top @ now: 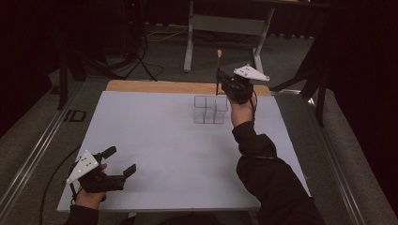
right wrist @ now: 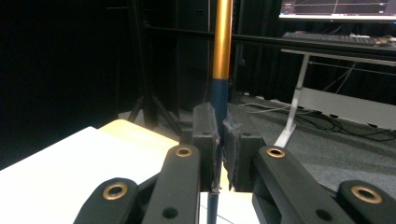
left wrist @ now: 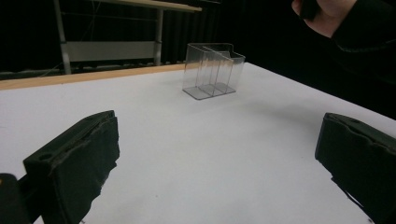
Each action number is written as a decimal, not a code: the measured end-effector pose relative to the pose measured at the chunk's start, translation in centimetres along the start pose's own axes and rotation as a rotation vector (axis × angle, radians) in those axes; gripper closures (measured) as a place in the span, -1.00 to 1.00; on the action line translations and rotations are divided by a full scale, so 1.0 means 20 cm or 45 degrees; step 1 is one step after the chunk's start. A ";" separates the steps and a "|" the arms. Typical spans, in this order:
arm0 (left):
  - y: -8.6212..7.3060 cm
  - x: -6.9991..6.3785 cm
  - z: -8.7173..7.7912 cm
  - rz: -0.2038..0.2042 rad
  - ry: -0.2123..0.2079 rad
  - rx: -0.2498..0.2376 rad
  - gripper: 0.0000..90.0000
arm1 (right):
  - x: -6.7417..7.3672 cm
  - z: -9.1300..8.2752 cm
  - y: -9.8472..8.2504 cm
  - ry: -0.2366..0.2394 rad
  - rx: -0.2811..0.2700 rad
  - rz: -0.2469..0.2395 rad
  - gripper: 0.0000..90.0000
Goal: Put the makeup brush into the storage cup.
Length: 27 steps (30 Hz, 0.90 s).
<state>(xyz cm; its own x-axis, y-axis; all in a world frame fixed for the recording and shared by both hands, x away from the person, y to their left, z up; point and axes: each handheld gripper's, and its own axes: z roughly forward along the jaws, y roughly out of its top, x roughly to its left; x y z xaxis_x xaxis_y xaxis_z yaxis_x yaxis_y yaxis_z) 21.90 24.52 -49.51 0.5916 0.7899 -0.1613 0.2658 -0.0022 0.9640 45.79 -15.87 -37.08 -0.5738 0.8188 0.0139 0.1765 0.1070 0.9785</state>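
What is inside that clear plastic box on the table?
Nothing: the clear box shows bare divided compartments through its walls. The right tool holds a thin stick upright above it; the stick's lower end is hidden.

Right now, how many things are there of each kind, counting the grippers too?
Grippers: 2, the left gripper open low over the table, the right gripper shut on the stick.
Thin stick with a gold upper part: 1, held upright.
Clear divided holder: 1, standing on the white table.
Total: 4
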 end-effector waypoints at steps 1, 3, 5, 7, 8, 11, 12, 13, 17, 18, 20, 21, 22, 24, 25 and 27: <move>0.00 0.00 0.00 0.000 0.000 -0.001 -1.00 | 0.00 0.01 0.01 -0.018 0.007 -0.002 0.86; 0.00 0.00 0.00 -0.001 0.000 -0.002 -1.00 | -0.01 0.03 0.02 -0.029 0.015 0.024 0.86; 0.00 0.00 0.00 0.001 -0.001 -0.002 -1.00 | -0.02 0.05 0.02 -0.048 0.021 0.032 0.86; 0.00 0.00 0.00 0.005 0.002 0.000 -1.00 | -0.02 0.07 0.02 -0.064 0.021 0.036 0.86; 0.00 0.00 0.00 0.006 0.003 0.001 -1.00 | -0.03 0.07 0.02 -0.066 0.020 0.037 0.86; 0.00 0.00 0.00 0.004 0.001 0.001 -1.00 | -0.03 0.10 0.01 -0.075 0.023 0.041 0.86; 0.00 0.00 0.00 0.005 0.001 0.001 -1.00 | -0.03 0.11 0.01 -0.083 0.024 0.034 0.86; 0.00 0.00 0.00 0.006 0.001 0.002 -1.00 | -0.04 0.12 0.00 -0.088 0.026 0.034 0.86; 0.00 0.00 0.00 0.006 0.001 0.000 -1.00 | -0.04 0.15 -0.02 -0.104 0.036 0.032 0.86; 0.00 0.00 0.00 0.010 0.001 0.002 -1.00 | -0.04 0.16 -0.03 -0.110 0.039 0.037 0.86; 0.00 0.00 0.00 0.015 -0.001 0.006 -1.00 | -0.05 0.18 -0.06 -0.130 0.044 0.041 0.86; 0.00 0.00 0.00 0.014 -0.002 0.005 -1.00 | -0.04 0.19 -0.07 -0.135 0.049 0.040 0.86; 0.00 0.00 0.00 0.015 -0.002 0.005 -1.00 | -0.04 0.20 -0.08 -0.136 0.053 0.046 0.86; 0.00 0.00 -0.01 0.018 -0.002 0.005 -1.00 | -0.05 0.22 -0.10 -0.149 0.069 0.050 0.86; 0.00 0.00 -0.01 0.016 -0.001 0.005 -1.00 | -0.05 0.23 -0.11 -0.153 0.082 0.055 0.86; 0.00 0.00 -0.01 0.015 -0.002 0.005 -1.00 | -0.05 0.24 -0.13 -0.157 0.094 0.058 0.86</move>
<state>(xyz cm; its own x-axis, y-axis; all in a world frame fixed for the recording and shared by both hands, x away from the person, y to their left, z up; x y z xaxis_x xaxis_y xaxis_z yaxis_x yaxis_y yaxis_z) 21.84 24.68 -49.56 0.5959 0.7889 -0.1503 0.2617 -0.0138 0.9650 49.69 -14.29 -40.58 -0.4618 0.8865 0.0278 0.2612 0.1060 0.9595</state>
